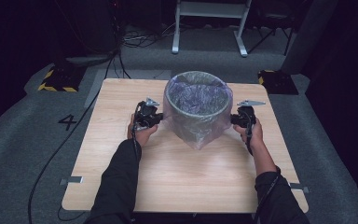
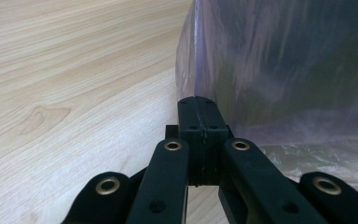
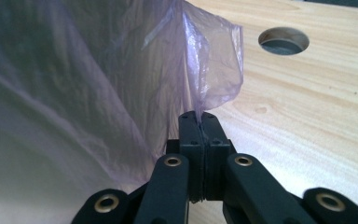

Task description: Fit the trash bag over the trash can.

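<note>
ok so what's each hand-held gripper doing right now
left hand-held gripper: closed on the thin purple plastic bag.
right hand-held gripper: closed, pinching the same bag's edge.

One bin (image 1: 198, 109), one plastic liner (image 1: 200, 137), two claws.

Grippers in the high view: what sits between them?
The bin, wrapped in its plastic bag, stands between left gripper and right gripper.

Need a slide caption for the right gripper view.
Right gripper shut on the bin liner's edge beside the wooden table.
</note>
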A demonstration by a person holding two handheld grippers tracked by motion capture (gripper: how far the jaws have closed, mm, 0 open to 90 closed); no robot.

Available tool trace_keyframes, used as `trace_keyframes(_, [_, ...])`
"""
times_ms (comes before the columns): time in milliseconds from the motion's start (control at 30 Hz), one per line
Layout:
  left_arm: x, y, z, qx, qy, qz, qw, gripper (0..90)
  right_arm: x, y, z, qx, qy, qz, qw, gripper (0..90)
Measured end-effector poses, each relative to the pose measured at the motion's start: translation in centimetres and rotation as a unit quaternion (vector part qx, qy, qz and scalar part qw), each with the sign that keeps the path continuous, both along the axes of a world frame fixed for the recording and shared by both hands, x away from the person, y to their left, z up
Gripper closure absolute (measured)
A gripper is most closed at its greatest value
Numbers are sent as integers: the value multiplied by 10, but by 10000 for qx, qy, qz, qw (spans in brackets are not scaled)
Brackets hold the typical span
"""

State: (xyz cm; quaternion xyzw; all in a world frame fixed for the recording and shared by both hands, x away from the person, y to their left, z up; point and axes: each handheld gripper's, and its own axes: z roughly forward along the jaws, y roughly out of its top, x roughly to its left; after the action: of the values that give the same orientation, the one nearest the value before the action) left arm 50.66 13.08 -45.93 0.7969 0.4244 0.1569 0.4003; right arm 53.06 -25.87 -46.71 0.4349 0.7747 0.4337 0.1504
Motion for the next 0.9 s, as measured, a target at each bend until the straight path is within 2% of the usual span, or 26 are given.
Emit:
trace_keyframes(167, [-8, 5, -2, 116, 6, -22, 9999, 898, -6, -1, -4, -174, 55, 29, 9998, 896])
trace_keyframes(300, [-12, 6, -6, 212, 32, -15, 9998, 898, -9, -1, -7, -221, 55, 45, 9997, 897])
trace_keyframes(367, [-13, 7, -8, 258, 9, 24, 9997, 897, -9, -1, -8, -259, 49, 42, 9996, 890])
trace_keyframes(400, [-14, 8, -8, 241, -5, 147, 9996, 886, -9, -1, -8, -296, 32, 30, 9996, 877])
trace_keyframes(467, [-14, 11, -8, 134, 2, 357, 9993, 667, -9, -2, -8, -320, -22, -20, 9995, 822])
trace_keyframes(500, [-14, 13, -8, 14, 16, 334, 9994, 613, -8, -3, -9, -305, -18, -59, 9995, 801])
trace_keyframes(533, [-16, 16, -8, -15, -17, 277, 9996, 568, -9, -4, -9, -284, -43, -81, 9996, 766])
trace_keyframes(567, [-19, 17, -8, -39, -31, 273, 9996, 501, -9, -6, -8, -270, -91, -112, 9995, 707])
trace_keyframes(600, [-20, 19, -7, -52, -36, 256, 9997, 412, -9, -8, -9, -289, -118, -177, 9994, 682])
trace_keyframes(633, [-22, 21, -6, -150, 11, 220, 9996, 352, -9, -9, -9, -290, -145, -209, 9993, 666])
trace_keyframes(667, [-25, 24, -3, -266, 33, 159, 9995, 313, -10, -12, -8, -273, -177, -235, 9992, 634])
trace_keyframes(700, [-30, 28, 0, -291, -62, 90, 9995, 276, -11, -15, -8, -227, -216, -265, 9992, 581])
trace_keyframes(733, [-33, 31, 2, -317, -156, 17, 9994, 246, -11, -18, -6, -189, -290, -324, 9989, 483])
trace_keyframes(767, [-36, 32, 4, -395, -178, 0, 9991, 240, -12, -21, -5, -137, -351, -326, 9988, 439])
trace_keyframes(833, [-42, 36, 7, -370, -213, -54, 9991, 220, -14, -25, -2, -83, -404, -280, 9988, 389])
trace_keyframes(900, [-49, 39, 10, -255, -358, -231, 9988, 197, -17, -29, 2, -91, -519, -269, 9982, 296])
